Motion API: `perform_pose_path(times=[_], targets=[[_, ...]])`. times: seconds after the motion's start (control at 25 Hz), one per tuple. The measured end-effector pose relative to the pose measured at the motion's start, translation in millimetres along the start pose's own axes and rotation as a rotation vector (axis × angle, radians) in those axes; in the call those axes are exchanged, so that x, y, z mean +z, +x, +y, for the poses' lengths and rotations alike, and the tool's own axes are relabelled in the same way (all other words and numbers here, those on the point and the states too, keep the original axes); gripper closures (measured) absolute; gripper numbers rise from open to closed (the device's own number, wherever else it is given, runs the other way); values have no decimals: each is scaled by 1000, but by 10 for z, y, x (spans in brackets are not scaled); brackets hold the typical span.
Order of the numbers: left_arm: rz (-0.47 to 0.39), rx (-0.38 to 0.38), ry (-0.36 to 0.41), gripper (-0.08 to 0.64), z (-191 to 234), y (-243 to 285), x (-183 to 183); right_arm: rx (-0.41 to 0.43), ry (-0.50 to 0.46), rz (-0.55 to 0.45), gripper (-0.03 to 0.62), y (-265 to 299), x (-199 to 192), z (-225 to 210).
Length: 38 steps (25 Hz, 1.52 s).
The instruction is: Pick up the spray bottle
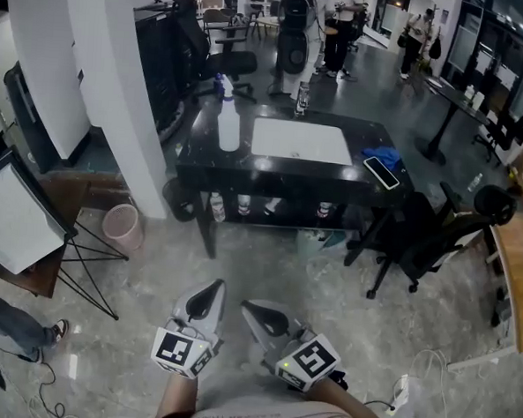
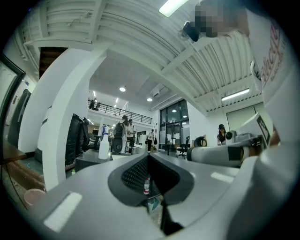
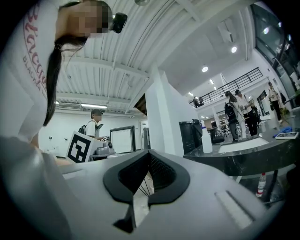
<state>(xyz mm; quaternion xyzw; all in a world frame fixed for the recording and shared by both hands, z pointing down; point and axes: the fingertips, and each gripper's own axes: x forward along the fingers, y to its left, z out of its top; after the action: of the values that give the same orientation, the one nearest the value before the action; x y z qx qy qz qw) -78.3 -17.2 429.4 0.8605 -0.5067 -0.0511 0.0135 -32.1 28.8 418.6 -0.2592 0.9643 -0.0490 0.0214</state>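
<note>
**Head view, approach stage.**

- **Black table** (image 1: 273, 167): stands at 12 o'clock from the person, well apart from both grippers, with bare floor between.
- **Office chair** (image 1: 432, 241): at 2 o'clock, near the table's right end.
- **White mat** (image 1: 301, 142): lies flat on the middle of the tabletop.
- **Pink waste bin** (image 1: 122, 226): on the floor at 10 o'clock, near the table's left leg.
- **Left gripper** (image 1: 210, 291) and **right gripper** (image 1: 255, 311): side by side low in the view, both pointing level toward the table. In each gripper view the jaws stand together with nothing between them.
- **Spray bottle** (image 1: 228, 120): upright on the tabletop, just beside the mat at the mat's 9 o'clock, and at about 12 o'clock from the left gripper. Nothing touches it. The left gripper view shows the spray bottle (image 2: 103, 146) at 10 o'clock of its jaws, and the right gripper view shows it (image 3: 206, 139) at 2 o'clock.
- **Phone** (image 1: 381, 172): near the table's right front corner, far from the spray bottle.

**Step in hand:** this is judged to be the walk-up, with the reach not yet begun.

**Next move:** the gap to the table has to be closed first. One gripper's jaws, probably the left's, must then part wide enough to pass either side of the bottle's body. The grip should come in level, since a tall, narrow bottle is likely to tip if nudged.
</note>
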Motion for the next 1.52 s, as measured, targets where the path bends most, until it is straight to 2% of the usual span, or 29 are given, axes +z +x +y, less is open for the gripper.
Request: perform_pose_path(times=[0.24, 0.56, 1.24, 1.52], targets=[[12, 16, -20, 560, 281, 203, -72, 24, 1, 11, 600, 269, -32, -178], [31, 23, -26, 560, 669, 724, -137, 39, 34, 35, 600, 711, -62, -653], [-2, 96, 15, 560, 1918, 2271, 96, 120, -27, -15, 600, 2006, 431, -2158], [48, 111, 14, 361, 2316, 2866, -131, 90, -9, 31, 600, 2328, 362, -2754]])
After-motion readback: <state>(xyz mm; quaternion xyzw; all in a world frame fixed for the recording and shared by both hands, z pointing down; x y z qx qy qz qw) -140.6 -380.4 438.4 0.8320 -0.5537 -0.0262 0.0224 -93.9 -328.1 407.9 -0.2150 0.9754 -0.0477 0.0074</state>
